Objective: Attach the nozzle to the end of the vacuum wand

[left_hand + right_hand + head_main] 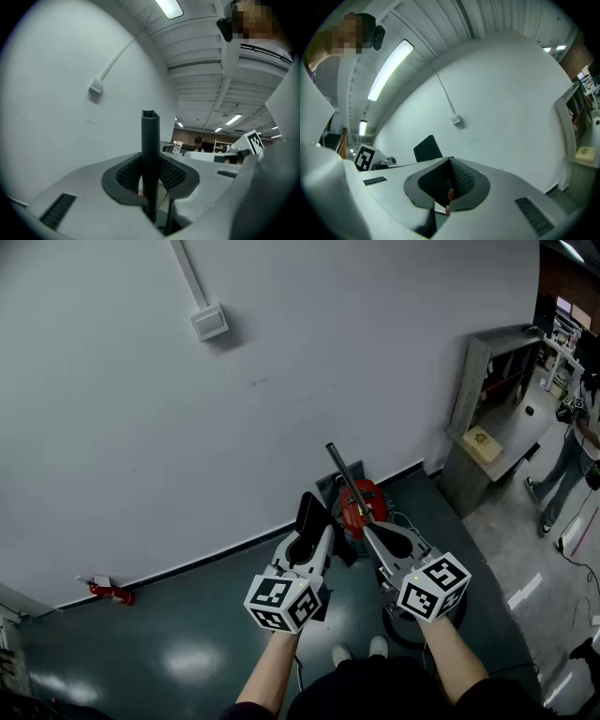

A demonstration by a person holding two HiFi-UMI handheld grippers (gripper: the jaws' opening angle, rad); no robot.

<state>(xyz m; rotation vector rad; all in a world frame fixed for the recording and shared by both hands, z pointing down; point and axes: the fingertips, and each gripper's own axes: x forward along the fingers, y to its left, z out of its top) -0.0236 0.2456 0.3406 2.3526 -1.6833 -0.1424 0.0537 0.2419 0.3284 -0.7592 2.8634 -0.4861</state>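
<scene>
In the head view, at the foot of a pale wall (281, 352), a red vacuum (364, 502) stands on the dark green surface (187, 634). Its black wand (339, 470) slants up and to the far left. The left gripper (314, 542) holds a black nozzle (307, 512) just left of the vacuum, near the wand but apart from its free end. The right gripper (386, 542) sits just to the near right of the vacuum body. A grey shelf (487, 362) stands at the far right.

In the left gripper view, the jaws are clamped on the nozzle (150, 150). It stands upright between the ribbed pads (129, 174) with its open end up. The right gripper's marker cube (254, 140) shows to the right.

In the right gripper view, the jaws are drawn together and nothing rises between them. A dark shape low in the gap is too unclear to name. The nozzle (427, 148) shows beyond to the left, beside the left gripper's marker cube (364, 157).
</scene>
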